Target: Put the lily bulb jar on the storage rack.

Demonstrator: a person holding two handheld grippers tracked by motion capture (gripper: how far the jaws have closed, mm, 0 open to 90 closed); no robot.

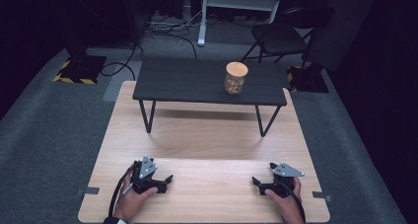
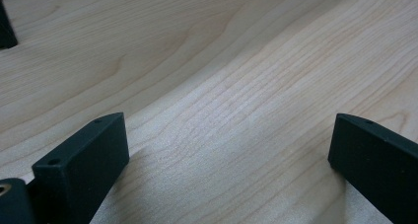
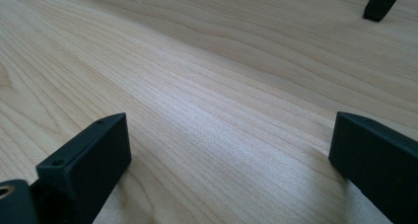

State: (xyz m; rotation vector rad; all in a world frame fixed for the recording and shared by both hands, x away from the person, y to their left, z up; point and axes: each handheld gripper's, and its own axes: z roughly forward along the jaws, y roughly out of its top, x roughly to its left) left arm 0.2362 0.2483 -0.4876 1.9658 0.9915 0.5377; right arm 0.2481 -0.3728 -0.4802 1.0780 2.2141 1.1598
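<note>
Jar [image 1: 236,78] w/ wooden lid stands on the black bench [image 1: 187,81], right of centre; no readable label. Well apart, near the wooden table [image 1: 207,135] front edge: left gripper [image 1: 166,180] & right gripper [image 1: 257,182], both jaws spread, nothing held.

— What colours on the pale wooden desk [image 1: 207,135]?
— Light maple with wavy brown grain. At twelve o'clock, a matt black slatted bench [image 1: 197,81] carries a clear glass jar [image 1: 235,78] with tan lid and brownish contents.
— And the tools?
— Black left tool [image 1: 165,180] and black right tool [image 1: 259,183], grey plates. Grey carpet [image 1: 44,135]; yellow-black striped stand bases [image 1: 74,78].
</note>
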